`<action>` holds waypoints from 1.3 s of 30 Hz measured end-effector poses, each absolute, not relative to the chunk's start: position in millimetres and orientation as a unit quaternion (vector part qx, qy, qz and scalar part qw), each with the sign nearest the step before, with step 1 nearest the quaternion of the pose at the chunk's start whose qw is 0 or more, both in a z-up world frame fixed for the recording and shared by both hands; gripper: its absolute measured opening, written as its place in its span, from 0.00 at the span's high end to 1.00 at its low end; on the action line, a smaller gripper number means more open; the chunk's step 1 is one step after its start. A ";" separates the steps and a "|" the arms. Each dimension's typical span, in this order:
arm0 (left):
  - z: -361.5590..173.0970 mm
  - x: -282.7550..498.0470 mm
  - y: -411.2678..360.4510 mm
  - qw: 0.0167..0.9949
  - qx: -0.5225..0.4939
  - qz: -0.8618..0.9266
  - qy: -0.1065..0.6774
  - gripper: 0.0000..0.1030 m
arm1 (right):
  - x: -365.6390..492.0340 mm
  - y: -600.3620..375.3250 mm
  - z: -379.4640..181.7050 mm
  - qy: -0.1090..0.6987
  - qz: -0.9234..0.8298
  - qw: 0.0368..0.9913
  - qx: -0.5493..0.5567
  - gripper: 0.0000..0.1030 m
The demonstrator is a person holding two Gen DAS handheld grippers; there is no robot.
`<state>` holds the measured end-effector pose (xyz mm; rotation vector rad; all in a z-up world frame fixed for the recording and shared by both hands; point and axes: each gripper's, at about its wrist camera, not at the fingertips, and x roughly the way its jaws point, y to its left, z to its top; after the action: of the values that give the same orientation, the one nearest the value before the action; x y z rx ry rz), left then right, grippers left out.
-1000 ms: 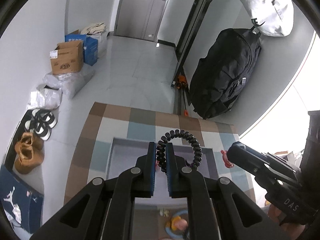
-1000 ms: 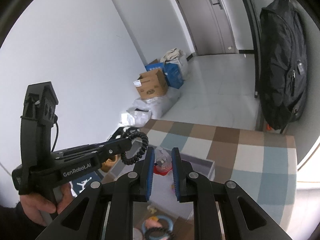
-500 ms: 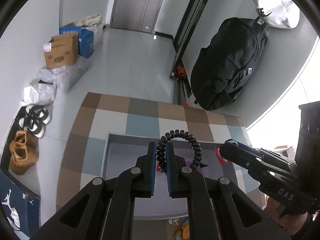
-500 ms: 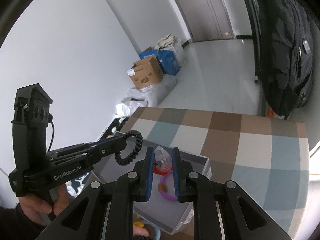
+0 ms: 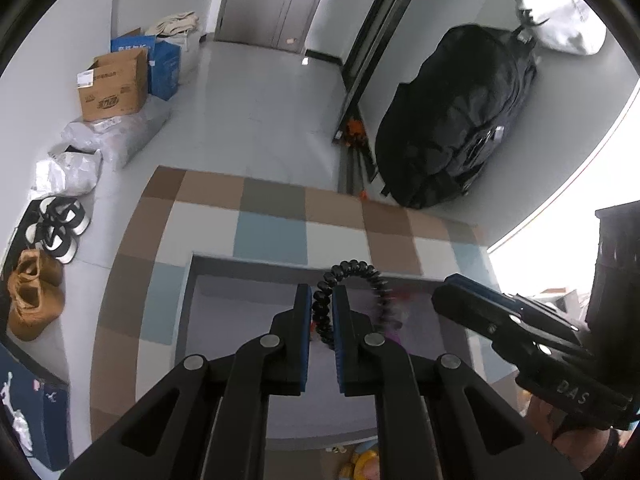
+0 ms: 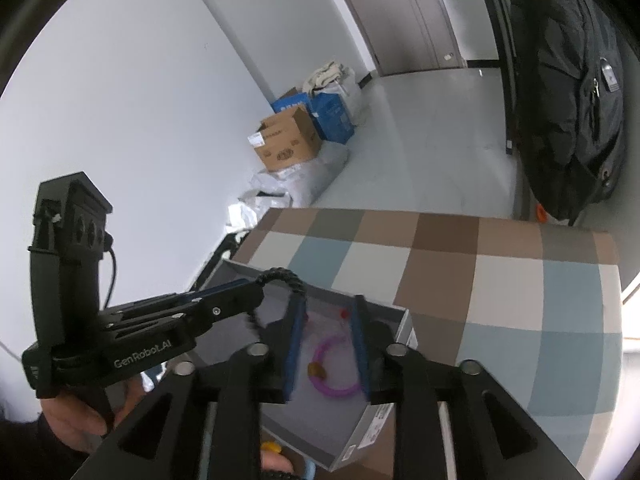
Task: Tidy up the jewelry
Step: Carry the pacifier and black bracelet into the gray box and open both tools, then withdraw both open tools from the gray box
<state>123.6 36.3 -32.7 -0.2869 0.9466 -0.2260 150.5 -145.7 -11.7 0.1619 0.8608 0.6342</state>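
Left gripper (image 5: 322, 312) jaws just easing apart, black beaded bracelet (image 5: 352, 270) still between them above grey box (image 5: 188, 312), right gripper (image 6: 326, 334) jaws just opened, empty, pink bracelet (image 6: 334, 368) lying inside box below.

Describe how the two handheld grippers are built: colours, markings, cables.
Both are matte black plastic with silver pivot rivets and blue finger pads. The left gripper carries white "GenRobot.AI" lettering, a boxy upright top block and a thin black cable. The right gripper shows embossed "DAS" lettering. A dark sleeve edges the left hand.
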 end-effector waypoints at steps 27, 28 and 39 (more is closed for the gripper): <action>-11.5 87.5 44.1 0.919 -0.103 0.005 0.379 0.20 | 114.1 -173.2 5.9 0.363 0.262 0.891 0.079 0.00; -10.2 84.3 43.2 0.921 -0.100 0.007 0.376 0.20 | 110.0 -174.5 6.2 0.359 0.261 0.893 0.077 0.00; -1.0 53.6 35.1 0.927 -0.070 0.029 0.367 0.10 | 73.1 -184.8 6.4 0.351 0.254 0.899 0.058 0.00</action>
<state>53.6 35.1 -1.0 -0.1435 0.7521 0.0599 73.1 -184.8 6.4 0.1205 0.7259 0.5261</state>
